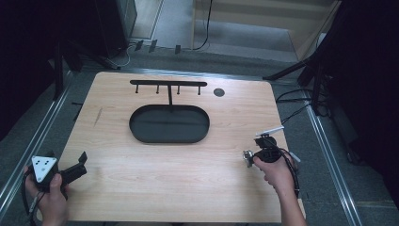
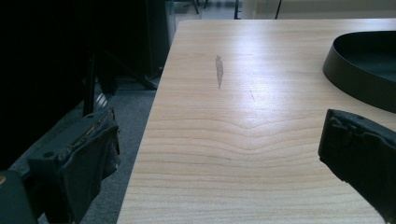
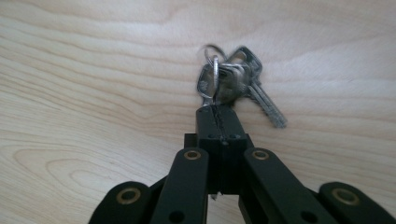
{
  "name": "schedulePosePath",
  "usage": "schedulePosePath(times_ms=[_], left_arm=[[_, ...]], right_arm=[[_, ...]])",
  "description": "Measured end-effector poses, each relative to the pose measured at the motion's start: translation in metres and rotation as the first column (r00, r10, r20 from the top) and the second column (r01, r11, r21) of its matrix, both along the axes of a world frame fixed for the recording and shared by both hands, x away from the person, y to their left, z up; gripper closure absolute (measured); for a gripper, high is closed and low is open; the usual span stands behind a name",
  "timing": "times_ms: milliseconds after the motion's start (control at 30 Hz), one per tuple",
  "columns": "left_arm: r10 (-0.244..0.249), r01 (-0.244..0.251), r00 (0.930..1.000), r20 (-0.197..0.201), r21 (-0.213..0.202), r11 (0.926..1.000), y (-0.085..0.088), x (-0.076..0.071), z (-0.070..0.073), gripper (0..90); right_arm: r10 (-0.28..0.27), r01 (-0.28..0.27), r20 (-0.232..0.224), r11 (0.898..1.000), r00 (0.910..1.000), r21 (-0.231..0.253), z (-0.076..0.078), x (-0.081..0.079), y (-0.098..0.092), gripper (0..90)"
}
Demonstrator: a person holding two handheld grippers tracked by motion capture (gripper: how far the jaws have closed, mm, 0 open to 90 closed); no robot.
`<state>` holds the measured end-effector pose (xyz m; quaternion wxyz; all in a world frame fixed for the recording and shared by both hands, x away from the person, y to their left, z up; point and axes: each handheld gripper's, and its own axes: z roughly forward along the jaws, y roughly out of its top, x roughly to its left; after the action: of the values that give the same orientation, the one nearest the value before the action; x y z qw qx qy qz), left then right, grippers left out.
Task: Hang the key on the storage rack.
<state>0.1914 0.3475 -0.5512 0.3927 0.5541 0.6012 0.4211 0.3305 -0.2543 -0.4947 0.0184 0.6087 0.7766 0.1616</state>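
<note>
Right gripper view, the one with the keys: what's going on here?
A person works at a light wooden table with a two-jaw gripper in each hand. The right gripper has its jaws shut on a bunch of silver metal keys on a ring that lies on the tabletop near the right edge. The left gripper is held at the table's near left corner, jaws open, with nothing between them. A black oval tray with a hook rail stands mid-table, with no keys on it yet.

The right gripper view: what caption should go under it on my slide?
The right tool pinches shut on a bunch of keys lying on the wooden table.
</note>
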Motion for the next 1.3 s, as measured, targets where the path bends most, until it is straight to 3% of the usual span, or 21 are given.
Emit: schedulePosePath(times_ms=[33, 67, 267, 533, 633, 667, 1300], left_arm=[[0.000, 0.000, 1.0000, 0.000, 0.000, 1.0000, 0.000, 0.000, 0.000, 0.0], [0.000, 0.000, 1.0000, 0.000, 0.000, 1.0000, 0.000, 0.000, 0.000, 0.0], [0.001, -0.001, 1.0000, 0.001, 0.001, 1.0000, 0.000, 0.000, 0.000, 0.0], [-0.002, 0.002, 1.0000, 0.000, -0.002, 1.0000, 0.000, 0.000, 0.000, 0.0], [-0.002, 0.002, 1.0000, 0.000, -0.001, 1.0000, 0.000, 0.000, 0.000, 0.0], [-0.003, 0.003, 1.0000, 0.000, -0.002, 1.0000, 0.000, 0.000, 0.000, 0.0], [-0.005, 0.005, 1.0000, 0.004, -0.009, 0.9999, 0.001, 0.000, 0.000, 0.0]], right_arm=[[0.000, 0.000, 0.000, 1.000, 1.0000, 0.000, 0.000, 0.000, 0.000, 90.0], [0.005, -0.004, 0.040, 1.000, 0.9992, -0.021, 0.009, -0.002, 0.000, 90.0], [0.052, -0.050, 0.085, 0.998, 0.9950, -0.027, 0.030, -0.002, 0.008, 90.0], [0.092, -0.086, 0.169, 0.995, 0.9814, -0.044, 0.064, 0.004, 0.033, 90.0], [0.091, -0.087, 0.180, 0.996, 0.9793, -0.031, 0.070, 0.007, 0.039, 90.0], [0.102, -0.104, 0.201, 0.995, 0.9743, -0.001, 0.079, 0.010, 0.046, 90.0], [0.153, -0.167, 0.275, 0.986, 0.9492, 0.028, 0.134, 0.041, 0.108, 90.0]])
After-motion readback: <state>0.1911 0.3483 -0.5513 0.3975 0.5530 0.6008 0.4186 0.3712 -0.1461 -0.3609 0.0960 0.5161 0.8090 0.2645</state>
